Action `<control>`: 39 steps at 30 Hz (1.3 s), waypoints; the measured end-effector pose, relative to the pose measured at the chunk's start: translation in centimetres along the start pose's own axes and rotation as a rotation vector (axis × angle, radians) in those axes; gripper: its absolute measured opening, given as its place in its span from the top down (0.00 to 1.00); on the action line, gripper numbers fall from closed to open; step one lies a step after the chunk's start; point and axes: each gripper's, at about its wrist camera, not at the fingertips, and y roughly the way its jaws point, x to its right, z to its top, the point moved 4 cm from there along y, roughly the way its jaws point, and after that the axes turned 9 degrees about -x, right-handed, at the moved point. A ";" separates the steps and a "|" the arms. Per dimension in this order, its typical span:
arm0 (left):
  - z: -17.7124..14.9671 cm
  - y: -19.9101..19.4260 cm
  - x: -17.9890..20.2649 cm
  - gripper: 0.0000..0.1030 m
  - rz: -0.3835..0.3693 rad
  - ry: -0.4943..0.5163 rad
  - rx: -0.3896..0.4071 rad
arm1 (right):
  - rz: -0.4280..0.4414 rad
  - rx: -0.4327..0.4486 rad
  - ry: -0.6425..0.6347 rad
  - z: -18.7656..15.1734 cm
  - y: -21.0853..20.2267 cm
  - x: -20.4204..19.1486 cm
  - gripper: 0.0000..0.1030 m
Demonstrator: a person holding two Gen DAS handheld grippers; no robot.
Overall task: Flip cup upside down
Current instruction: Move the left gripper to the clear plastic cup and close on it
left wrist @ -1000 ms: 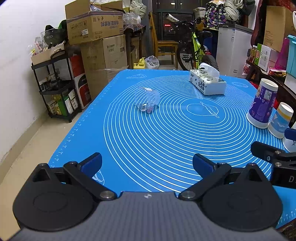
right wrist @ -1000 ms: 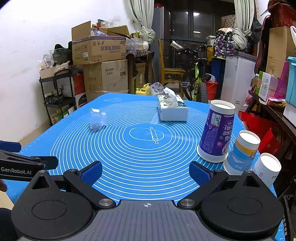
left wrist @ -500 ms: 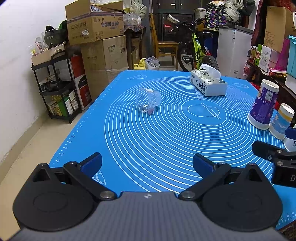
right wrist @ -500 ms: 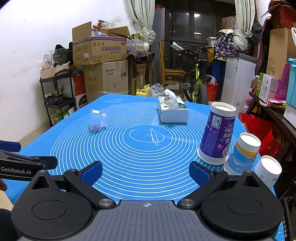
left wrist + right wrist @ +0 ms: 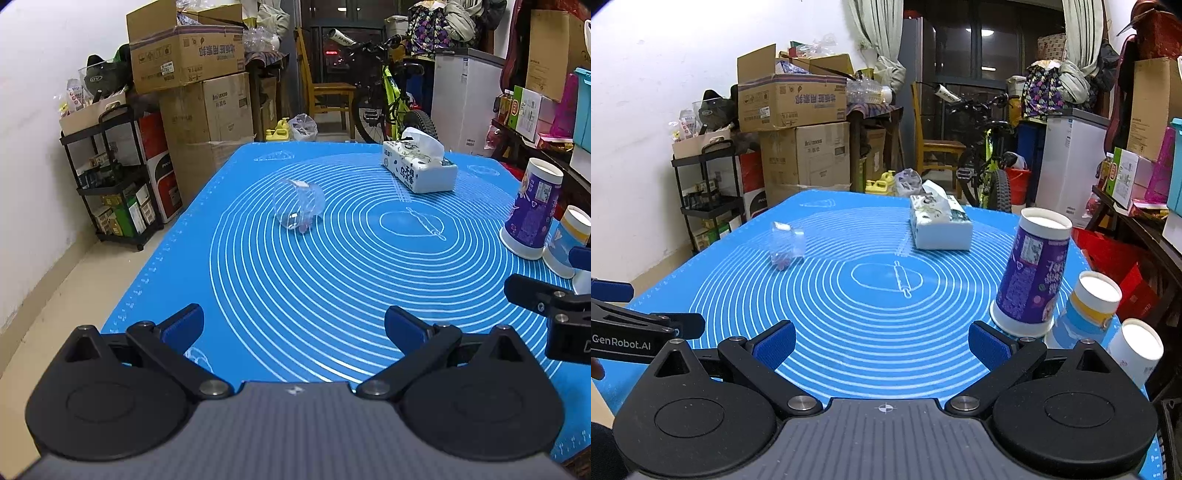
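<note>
The mat (image 5: 332, 295) covers the table. On it, toward the far left, a clear cup (image 5: 298, 207) lies on its side. A tissue box (image 5: 419, 170) sits farther back, right of the cup. Along the right edge stand three paper cups in a row, all upside down: a tall cup (image 5: 1030, 277) farthest back, a mid cup (image 5: 1086, 310) just beside it, then a small cup (image 5: 1136, 350) nearest. The left gripper (image 5: 293, 326) and right gripper (image 5: 882, 341) hang over the mat's near edge (well apart from the clear cup), side by side. Boxes (image 5: 192, 74) and a bike (image 5: 391, 92) stand beyond the table.

Left gripper (image 5: 293, 325) fingers spread wide; right gripper (image 5: 882, 341) likewise, both level.
</note>
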 end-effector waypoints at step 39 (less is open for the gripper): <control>11.1 17.7 -1.8 0.00 -0.033 0.232 0.048 | 0.000 0.000 -0.005 6.5 13.9 0.3 0.04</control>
